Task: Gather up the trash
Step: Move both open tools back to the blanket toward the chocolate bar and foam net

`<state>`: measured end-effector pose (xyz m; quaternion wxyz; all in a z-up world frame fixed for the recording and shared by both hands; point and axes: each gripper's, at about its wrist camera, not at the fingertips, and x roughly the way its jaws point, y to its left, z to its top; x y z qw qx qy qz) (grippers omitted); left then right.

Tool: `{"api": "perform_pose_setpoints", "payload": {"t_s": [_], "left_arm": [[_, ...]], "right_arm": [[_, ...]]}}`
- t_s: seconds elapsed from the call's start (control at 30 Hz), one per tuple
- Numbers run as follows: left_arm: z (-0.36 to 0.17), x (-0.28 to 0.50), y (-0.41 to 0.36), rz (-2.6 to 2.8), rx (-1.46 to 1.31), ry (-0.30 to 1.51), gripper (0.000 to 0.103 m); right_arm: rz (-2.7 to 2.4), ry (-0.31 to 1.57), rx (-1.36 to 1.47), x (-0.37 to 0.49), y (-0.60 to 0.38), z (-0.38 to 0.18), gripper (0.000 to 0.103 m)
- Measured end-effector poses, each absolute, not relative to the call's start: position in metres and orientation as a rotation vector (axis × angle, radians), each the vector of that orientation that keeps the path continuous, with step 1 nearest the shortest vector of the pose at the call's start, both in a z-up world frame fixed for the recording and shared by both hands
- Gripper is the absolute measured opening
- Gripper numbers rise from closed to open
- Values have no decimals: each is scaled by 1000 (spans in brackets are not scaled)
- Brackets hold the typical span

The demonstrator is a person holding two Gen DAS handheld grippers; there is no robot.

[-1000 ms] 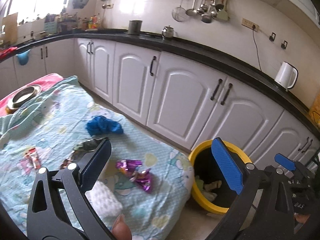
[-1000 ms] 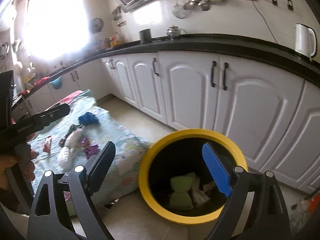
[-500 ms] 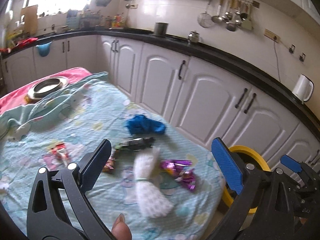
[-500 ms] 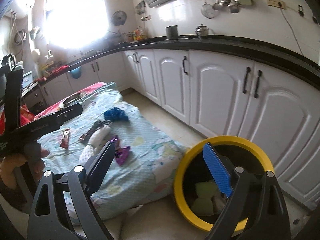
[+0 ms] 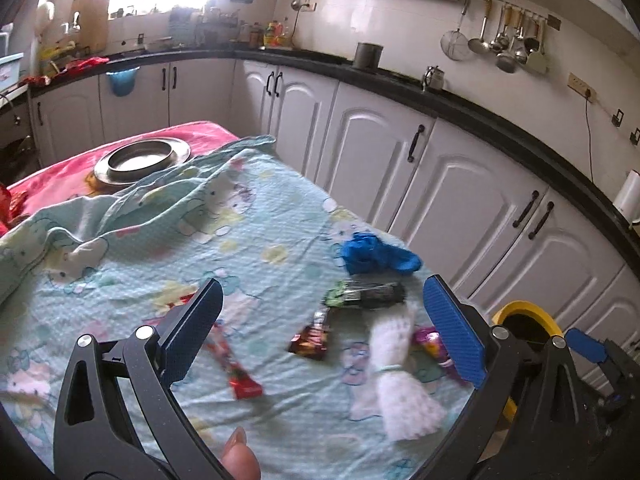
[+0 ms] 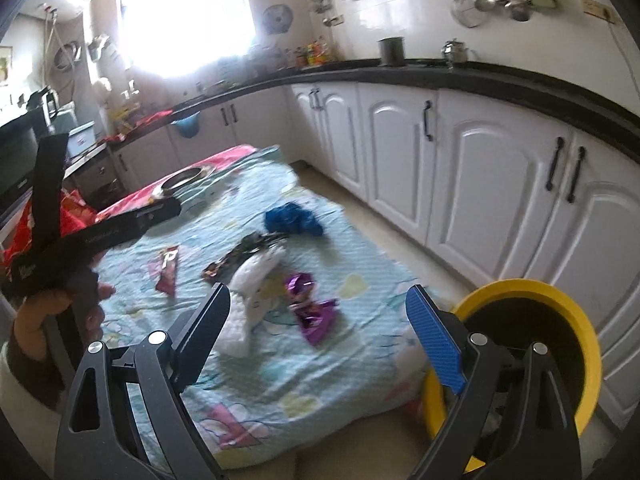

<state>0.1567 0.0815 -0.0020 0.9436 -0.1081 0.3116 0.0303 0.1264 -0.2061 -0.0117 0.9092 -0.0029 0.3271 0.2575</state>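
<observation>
Trash lies on a low table under a pale blue cartoon cloth [image 5: 256, 232]: a crumpled blue glove [image 5: 376, 257], a dark wrapper [image 5: 366, 294], a brown-red wrapper [image 5: 310, 340], a red wrapper [image 5: 238, 376], a white mesh bundle [image 5: 394, 368] and a purple foil wrapper [image 6: 310, 308]. My left gripper [image 5: 322, 330] hangs open above the wrappers, nothing between its blue pads. My right gripper [image 6: 320, 330] is open and empty over the table's near corner. The yellow-rimmed bin [image 6: 560, 320] stands on the floor to its right.
White cabinets [image 5: 448, 188] under a black counter [image 5: 500, 120] run along the right, with a floor strip between them and the table. A metal plate [image 5: 142, 158] rests on a pink cloth at the table's far end. A hand [image 6: 52, 312] holds the left gripper.
Both views have swung left, away from the bin and across the table. The bin has slid to the right edge, and more of the table's trash has come into sight. Both grippers stayed open.
</observation>
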Motion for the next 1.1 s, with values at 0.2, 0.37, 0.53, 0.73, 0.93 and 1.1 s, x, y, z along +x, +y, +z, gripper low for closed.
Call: {"api": "perform_pose_setpoints", "payload": {"t_s": [0.2,0.37,0.53,0.73,0.93,1.1], "left_arm": [[-18,170,108,7,-275,719,69],[-35,186,108,-59,-269,809,51],[-52,204,95,-135,-231,903,47],[-72,220,87,-147,-208,971,47],[-85,226,82,-146,-194,1001,37],[-88,223,83,-137,-187,1003,23]], "right_arm": [[597,739,-13,131,-175,-29,87],[642,790,-1,138,-154,-46,86],[676,857,19,146,-136,-63,81],[695,934,37,154,-125,-83,71],[716,979,68,153,-129,-93,47],[760,996,58,145,-130,-92,28]]}}
